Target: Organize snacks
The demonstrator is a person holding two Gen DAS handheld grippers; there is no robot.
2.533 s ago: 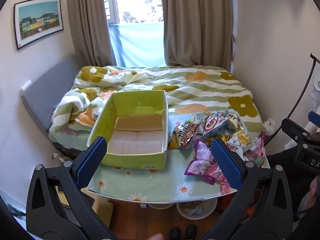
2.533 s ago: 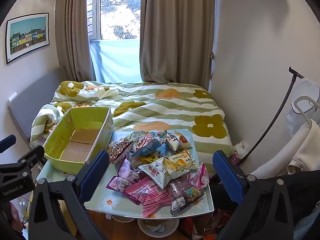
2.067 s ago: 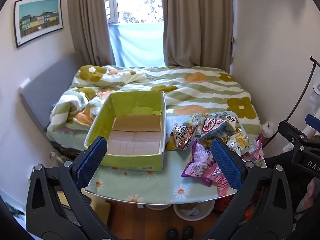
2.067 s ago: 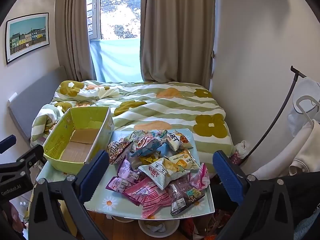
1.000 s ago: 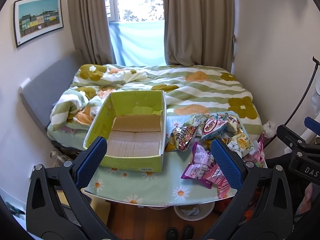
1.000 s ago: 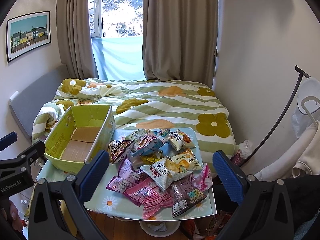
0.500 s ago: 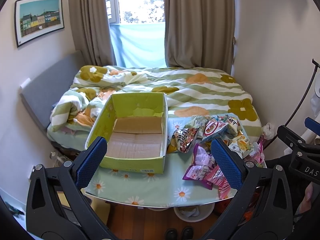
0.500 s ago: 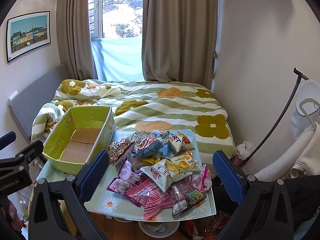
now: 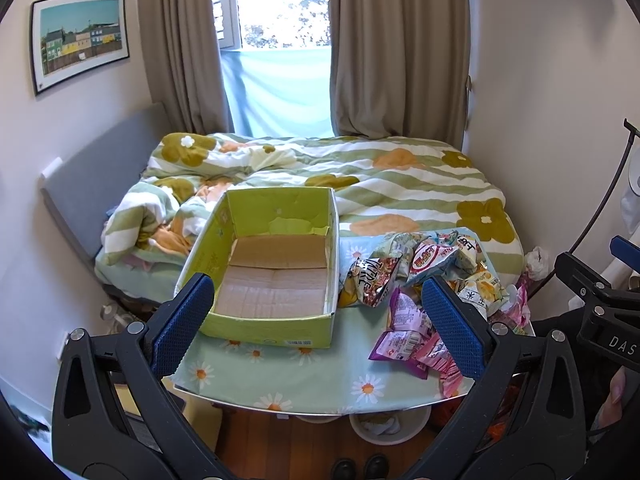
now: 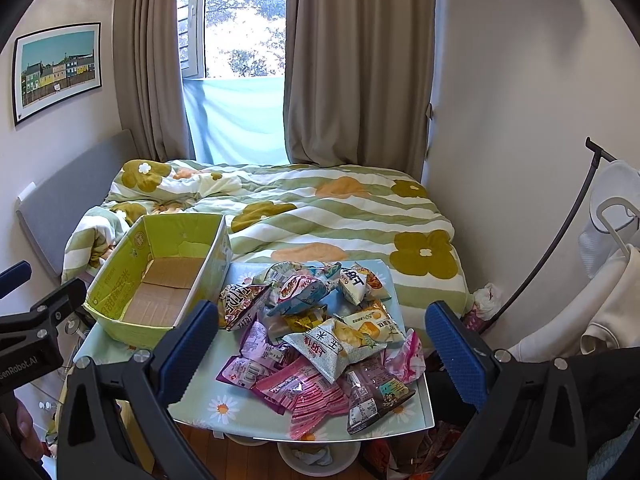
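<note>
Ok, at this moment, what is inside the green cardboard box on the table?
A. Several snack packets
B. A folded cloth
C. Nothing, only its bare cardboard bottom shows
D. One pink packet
C: the green box shows only its bare brown bottom in both views, while the snack packets lie piled on the table beside it, and both grippers are open and empty.

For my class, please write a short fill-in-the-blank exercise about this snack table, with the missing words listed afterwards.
1. The green cardboard box on the table holds ____ snacks.
2. The snack packets lie piled to the ____ of the box.
3. The left claw and right claw both stand ____, holding nothing.
4. Beyond the table is a ____ with a flowered quilt.

Missing words: no; right; open; bed
</note>
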